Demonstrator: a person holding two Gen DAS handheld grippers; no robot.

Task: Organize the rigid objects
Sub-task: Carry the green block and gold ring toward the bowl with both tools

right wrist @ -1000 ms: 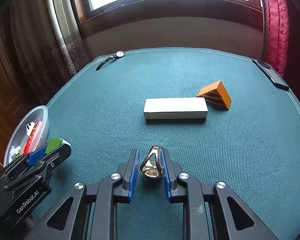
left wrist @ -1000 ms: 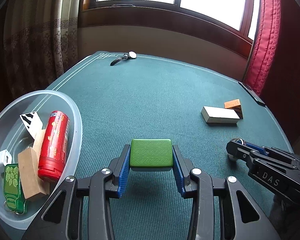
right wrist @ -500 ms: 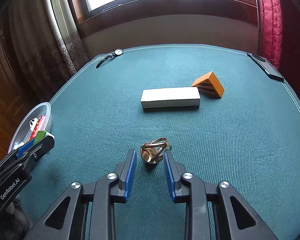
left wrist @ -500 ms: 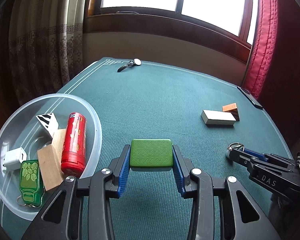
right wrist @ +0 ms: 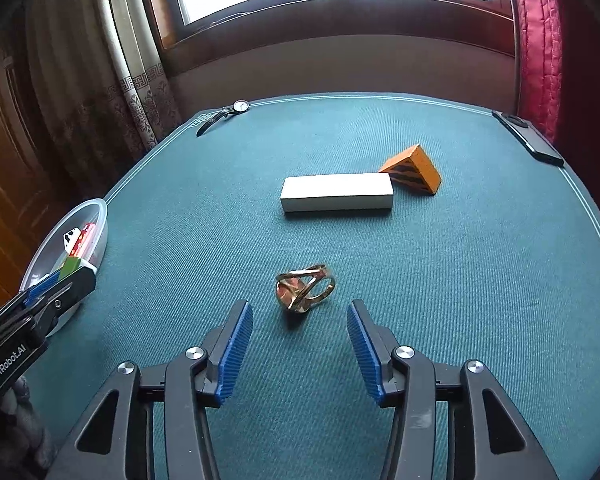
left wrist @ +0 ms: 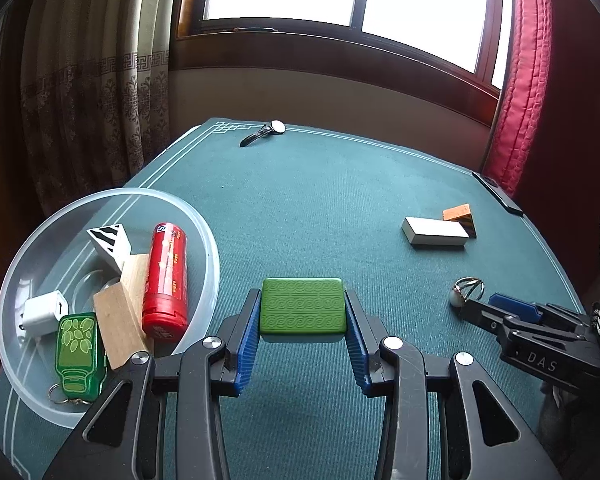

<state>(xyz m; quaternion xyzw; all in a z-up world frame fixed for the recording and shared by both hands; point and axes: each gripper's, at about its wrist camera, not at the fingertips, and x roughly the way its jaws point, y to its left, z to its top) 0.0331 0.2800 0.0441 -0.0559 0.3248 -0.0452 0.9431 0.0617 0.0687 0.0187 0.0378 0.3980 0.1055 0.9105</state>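
Left hand-held gripper (left wrist: 303,330) is clamped on the green block (left wrist: 302,306), hovering just right of the clear bowl (left wrist: 210,240), so drop-off's the step in hand. Right hand-held gripper (right wrist: 300,338) gapes wide; gold ring (right wrist: 305,293) lies loose on the tabletop (right wrist: 480,280) btwn its tips (needs re-gripping, prob. lower).

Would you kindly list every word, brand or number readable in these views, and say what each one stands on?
"DAS": on the right claw, seen from the left wrist.
"GenRobot.AI": on the left claw, seen from the right wrist.
Red canister in the clear bowl: print too blurred to read.
Nothing else carries text.
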